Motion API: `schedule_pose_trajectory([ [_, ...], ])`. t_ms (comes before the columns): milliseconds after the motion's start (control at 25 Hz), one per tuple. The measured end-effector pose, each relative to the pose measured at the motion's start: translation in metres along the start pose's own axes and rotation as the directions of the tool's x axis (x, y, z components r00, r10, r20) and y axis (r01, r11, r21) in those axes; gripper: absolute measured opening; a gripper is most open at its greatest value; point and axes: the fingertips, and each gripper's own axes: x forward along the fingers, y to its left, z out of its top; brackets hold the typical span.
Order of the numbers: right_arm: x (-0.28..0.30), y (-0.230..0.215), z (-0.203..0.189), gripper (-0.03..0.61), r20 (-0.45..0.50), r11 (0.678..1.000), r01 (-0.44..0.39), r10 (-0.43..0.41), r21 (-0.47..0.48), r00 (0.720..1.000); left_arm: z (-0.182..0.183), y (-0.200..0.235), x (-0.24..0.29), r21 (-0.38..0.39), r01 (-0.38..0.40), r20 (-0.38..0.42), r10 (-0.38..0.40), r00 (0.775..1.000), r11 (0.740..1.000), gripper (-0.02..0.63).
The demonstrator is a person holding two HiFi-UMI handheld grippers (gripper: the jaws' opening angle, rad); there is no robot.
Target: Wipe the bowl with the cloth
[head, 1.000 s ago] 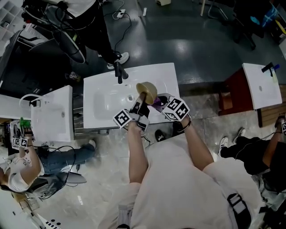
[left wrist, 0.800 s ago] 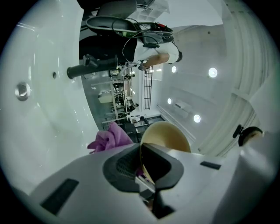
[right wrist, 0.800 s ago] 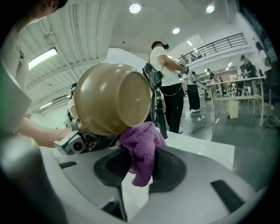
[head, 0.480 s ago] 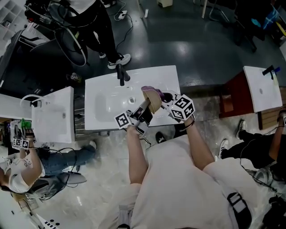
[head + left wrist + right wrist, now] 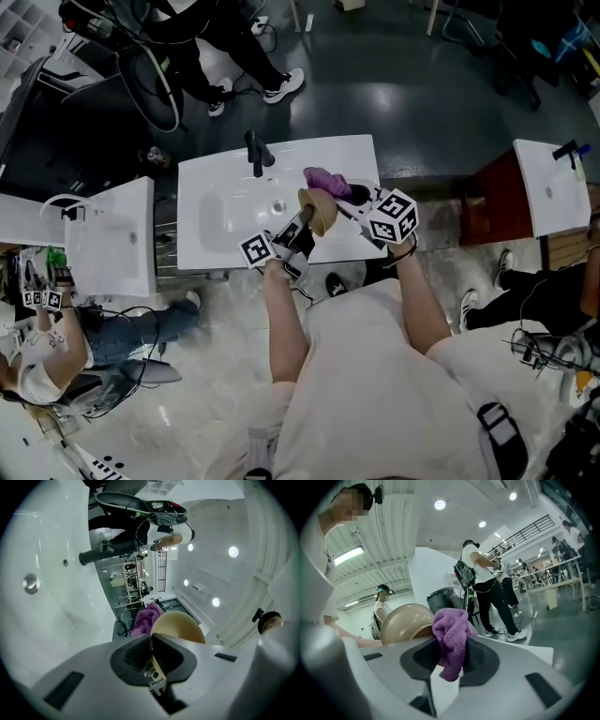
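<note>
Left claw (image 5: 302, 221) pinched narrow on rim of tan round bowl (image 5: 320, 210). Bowl held on edge above white sink (image 5: 221, 217), giving right claw (image 5: 355, 198) access. Right claw clamps purple terry cloth (image 5: 326, 178) just beyond bowl, probably poised for wipe.

No legible text, labels or numbers in any view. The left cube (image 5: 257, 249) and right cube (image 5: 392, 216) carry square black-and-white patterns only.
</note>
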Motion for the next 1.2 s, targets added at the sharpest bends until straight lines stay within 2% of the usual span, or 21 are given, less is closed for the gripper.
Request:
schedule_pose_trajectory([
  [280,-0.008,0.009,-0.004,0.094,0.006,0.995,-0.094,0.094,0.016,0.996,0.007,0.005,-0.004,-0.018,0.008,0.045,-0.007,0.999,1.000,0.017],
  [360,-0.010,0.018,-0.011,0.094,-0.026,0.989,-0.146,0.146,-0.001,0.989,0.013,0.003,-0.007,-0.039,0.024,0.080,-0.021,0.997,0.999,0.017],
  [440,-0.008,0.027,-0.024,0.095,-0.102,0.982,-0.182,0.176,-0.050,0.979,0.019,0.001,-0.008,-0.041,0.031,0.101,-0.027,0.995,0.999,0.017],
  [520,-0.006,0.027,-0.036,0.094,-0.162,0.981,-0.169,0.153,-0.093,0.975,0.017,0.000,-0.007,-0.009,0.008,0.073,-0.007,0.997,1.000,0.017],
  [640,-0.004,0.020,-0.039,0.095,-0.177,0.984,-0.128,0.105,-0.123,0.979,0.007,-0.001,-0.003,0.019,-0.001,0.003,0.001,1.000,1.000,0.017],
  [880,-0.010,0.006,-0.019,0.095,-0.045,0.996,-0.065,0.062,-0.066,0.997,-0.009,0.000,-0.003,0.017,0.034,-0.052,-0.033,0.998,0.999,0.017],
  [1040,-0.009,0.003,-0.016,0.095,-0.026,0.996,-0.055,0.054,-0.066,0.998,0.000,0.012,-0.006,0.018,-0.023,-0.009,0.023,1.000,1.000,0.017],
  [1200,-0.002,0.008,-0.032,0.095,-0.076,0.995,-0.082,0.078,-0.049,0.994,0.023,0.040,-0.023,0.065,-0.159,0.098,0.152,0.983,0.985,0.017],
])
